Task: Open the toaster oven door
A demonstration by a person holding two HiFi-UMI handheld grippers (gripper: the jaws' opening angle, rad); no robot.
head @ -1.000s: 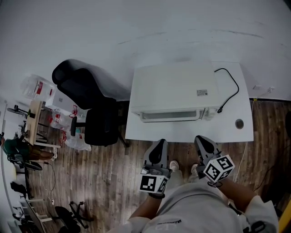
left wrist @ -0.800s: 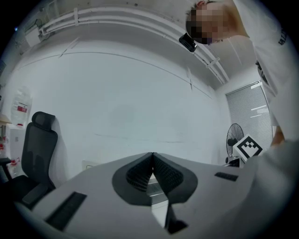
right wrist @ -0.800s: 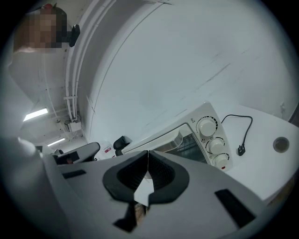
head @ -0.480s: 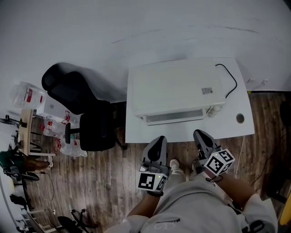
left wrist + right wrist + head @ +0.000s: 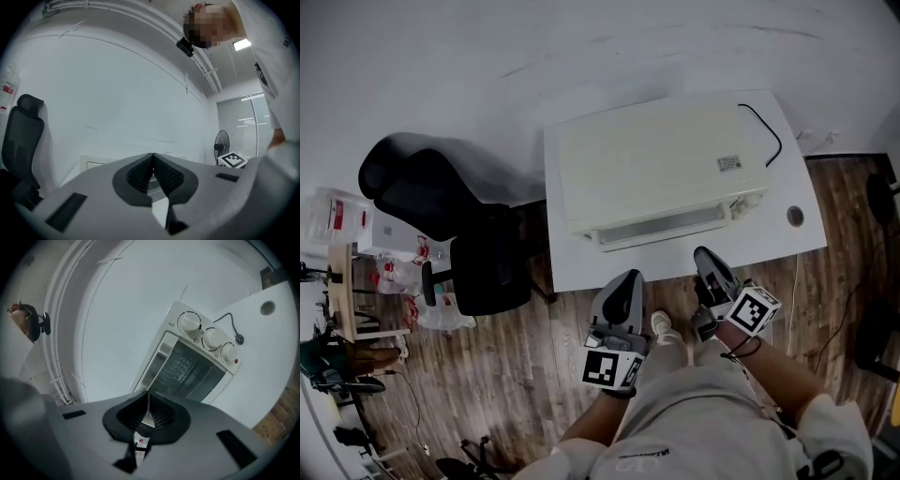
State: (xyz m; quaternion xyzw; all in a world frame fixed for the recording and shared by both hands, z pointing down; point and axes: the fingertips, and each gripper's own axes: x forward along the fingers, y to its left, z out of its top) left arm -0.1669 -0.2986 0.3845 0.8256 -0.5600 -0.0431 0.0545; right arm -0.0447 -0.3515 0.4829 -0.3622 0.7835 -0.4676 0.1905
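Observation:
The white toaster oven [image 5: 656,169] stands on a white table [image 5: 581,264], its glass door [image 5: 187,372] closed and facing me. Three knobs [image 5: 213,339] sit to the right of the door. Both grippers hang in front of the table's near edge, apart from the oven. My left gripper [image 5: 627,279] is shut with nothing in it, and its pads meet in the left gripper view [image 5: 153,157]. My right gripper [image 5: 704,253] is shut and empty too, pointing up at the oven's door [image 5: 148,394].
A black office chair [image 5: 441,211] stands left of the table. The oven's black cord [image 5: 766,131] runs over the table's back right, near a round hole [image 5: 795,217]. Wooden floor lies below. A standing fan [image 5: 220,143] is at the right in the left gripper view.
The head view has swung, so the oven and table sit lower and further left in it. Both grippers have come closer to the table's front edge, the right one most.

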